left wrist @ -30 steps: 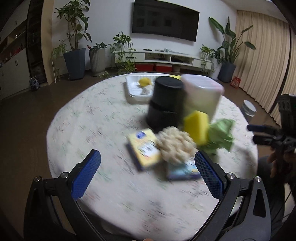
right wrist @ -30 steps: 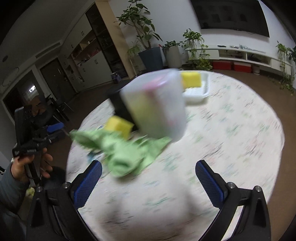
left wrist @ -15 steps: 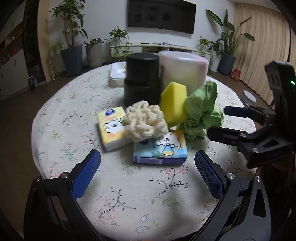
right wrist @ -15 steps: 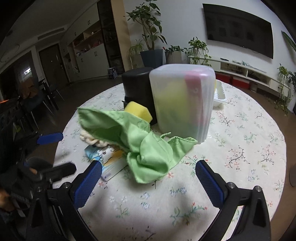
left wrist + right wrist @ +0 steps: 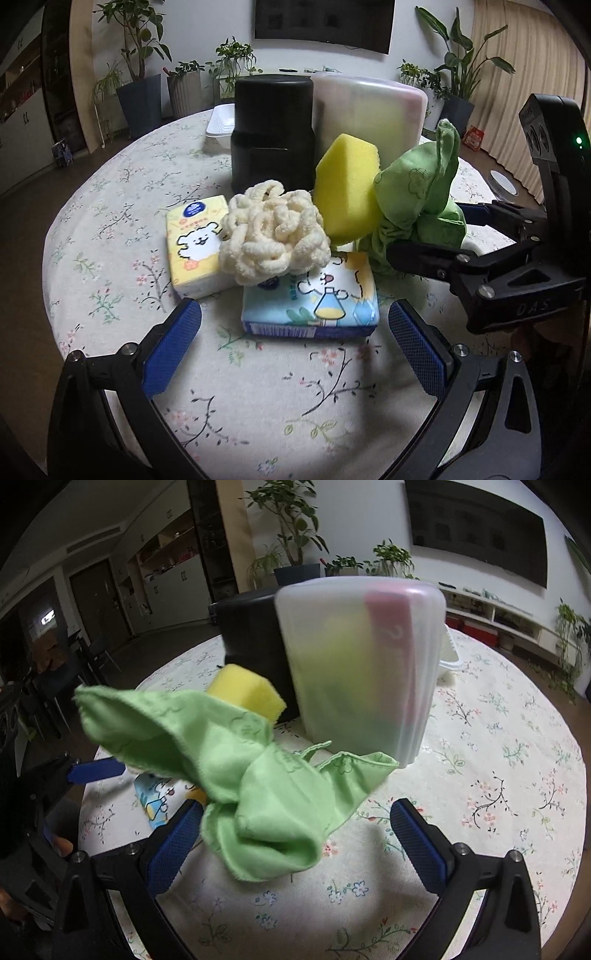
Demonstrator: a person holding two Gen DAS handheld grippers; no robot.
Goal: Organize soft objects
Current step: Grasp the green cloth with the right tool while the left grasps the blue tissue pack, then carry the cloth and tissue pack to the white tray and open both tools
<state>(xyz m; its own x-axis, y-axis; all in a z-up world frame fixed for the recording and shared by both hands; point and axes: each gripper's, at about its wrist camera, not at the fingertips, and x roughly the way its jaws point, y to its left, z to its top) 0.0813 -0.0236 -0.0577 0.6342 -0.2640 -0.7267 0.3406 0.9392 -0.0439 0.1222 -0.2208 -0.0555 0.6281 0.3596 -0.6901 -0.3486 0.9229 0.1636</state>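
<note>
On the round floral table (image 5: 110, 229) lie a cream chenille puff (image 5: 273, 232), a yellow sponge (image 5: 347, 188), a crumpled green cloth (image 5: 417, 195), a blue tissue pack (image 5: 314, 299) and a yellow tissue pack (image 5: 195, 243). My left gripper (image 5: 295, 347) is open just in front of the blue pack. My right gripper (image 5: 295, 842) is open, its fingers on either side of the green cloth (image 5: 258, 775). The sponge (image 5: 243, 690) shows behind the cloth.
A black canister (image 5: 273, 125) and a translucent lidded box (image 5: 369, 118) stand behind the pile; the box (image 5: 358, 664) is close ahead in the right wrist view. A white tray (image 5: 218, 129) sits at the far edge. Plants and a TV line the wall.
Both grippers have moved closer to the pile. The right gripper now straddles the green cloth. Both stay open.
</note>
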